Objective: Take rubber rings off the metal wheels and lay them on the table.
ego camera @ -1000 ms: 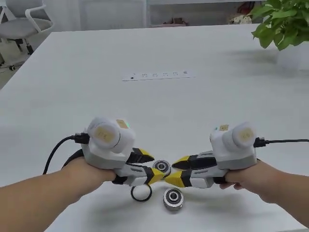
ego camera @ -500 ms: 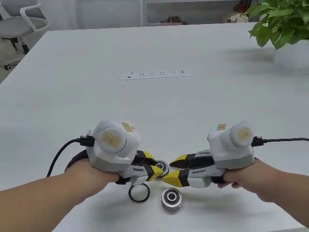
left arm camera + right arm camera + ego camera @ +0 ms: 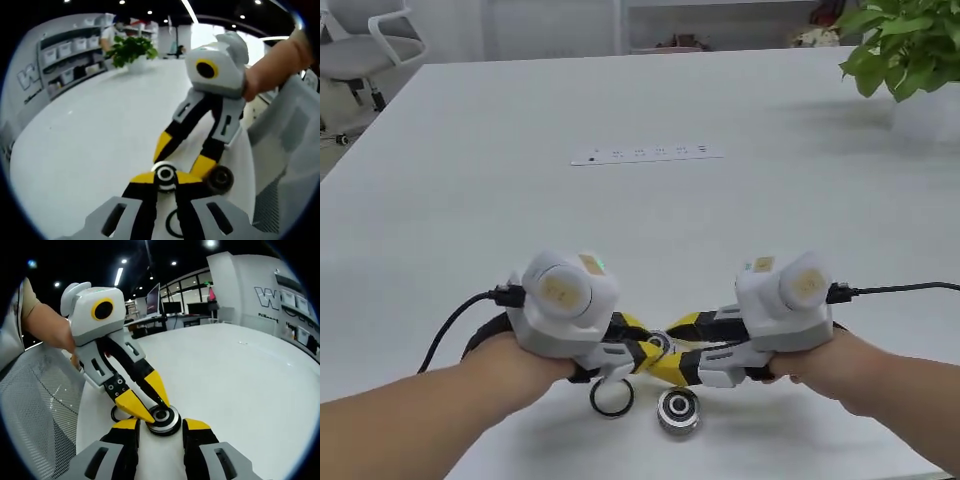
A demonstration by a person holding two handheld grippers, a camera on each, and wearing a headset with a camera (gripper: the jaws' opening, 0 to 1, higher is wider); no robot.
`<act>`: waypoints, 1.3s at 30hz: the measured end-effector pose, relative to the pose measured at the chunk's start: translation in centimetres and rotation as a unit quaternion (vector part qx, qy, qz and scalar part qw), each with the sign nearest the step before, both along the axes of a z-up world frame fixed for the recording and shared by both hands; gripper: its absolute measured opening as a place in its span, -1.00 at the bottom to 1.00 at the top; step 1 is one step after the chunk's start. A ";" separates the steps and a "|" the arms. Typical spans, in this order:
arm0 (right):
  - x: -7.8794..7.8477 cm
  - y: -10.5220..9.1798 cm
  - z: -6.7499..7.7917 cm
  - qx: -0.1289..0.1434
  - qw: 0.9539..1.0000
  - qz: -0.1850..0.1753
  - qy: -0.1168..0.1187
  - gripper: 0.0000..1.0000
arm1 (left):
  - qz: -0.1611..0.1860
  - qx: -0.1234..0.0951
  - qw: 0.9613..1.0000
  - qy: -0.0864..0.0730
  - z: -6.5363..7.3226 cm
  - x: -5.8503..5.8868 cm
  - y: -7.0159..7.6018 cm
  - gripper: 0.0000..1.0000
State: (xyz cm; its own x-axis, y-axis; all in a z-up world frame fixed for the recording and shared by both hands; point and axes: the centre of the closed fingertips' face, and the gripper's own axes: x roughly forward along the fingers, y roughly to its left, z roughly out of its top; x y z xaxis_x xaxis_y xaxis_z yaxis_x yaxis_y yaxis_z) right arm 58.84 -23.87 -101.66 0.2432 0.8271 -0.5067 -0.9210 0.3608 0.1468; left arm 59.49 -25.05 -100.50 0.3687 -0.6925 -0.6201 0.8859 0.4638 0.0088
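My left gripper (image 3: 642,353) (image 3: 166,179) is shut on a small metal wheel (image 3: 658,344) (image 3: 165,174) (image 3: 163,419), held just above the table. My right gripper (image 3: 674,356) (image 3: 161,426) faces it from the right, open, with a yellow tip on either side of the wheel. In the left gripper view the right gripper (image 3: 182,156) comes in from above with its jaws spread. A loose black rubber ring (image 3: 611,397) (image 3: 171,225) (image 3: 116,414) lies flat on the table below the left gripper. A second wheel (image 3: 678,411) (image 3: 220,179) with its dark ring on rests beside it.
The white table (image 3: 640,230) stretches far ahead. A white power strip (image 3: 648,154) lies at its middle, a potted plant (image 3: 905,45) stands at the back right, and an office chair (image 3: 370,40) at the back left. Black cables trail from both grippers.
The right gripper has moved left, back in around the wheel that the left gripper holds. The ring and the second wheel on the table have not moved.
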 end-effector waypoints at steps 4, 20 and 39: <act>0.0 0.0 -0.1 -0.008 1.000 0.004 -0.013 -0.41 | 0.005 0.001 1.000 0.001 0.0 0.1 0.0 -0.73; -0.1 -0.8 0.1 -0.015 1.000 -0.002 -0.020 -0.54 | 0.016 -0.009 1.000 0.001 0.1 0.0 0.0 -0.74; -0.2 -1.3 -0.1 -0.027 0.999 0.001 -0.026 -0.60 | 0.017 -0.011 1.000 0.002 0.1 -0.1 0.0 -0.74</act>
State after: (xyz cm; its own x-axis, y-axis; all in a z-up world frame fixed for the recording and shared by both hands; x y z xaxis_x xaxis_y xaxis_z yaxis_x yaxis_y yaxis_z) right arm 58.60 -25.16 -101.80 0.2687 0.7989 -0.5381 -0.9274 0.3655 0.0795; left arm 59.42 -25.00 -100.40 0.3908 -0.6927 -0.6061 0.8692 0.4944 -0.0046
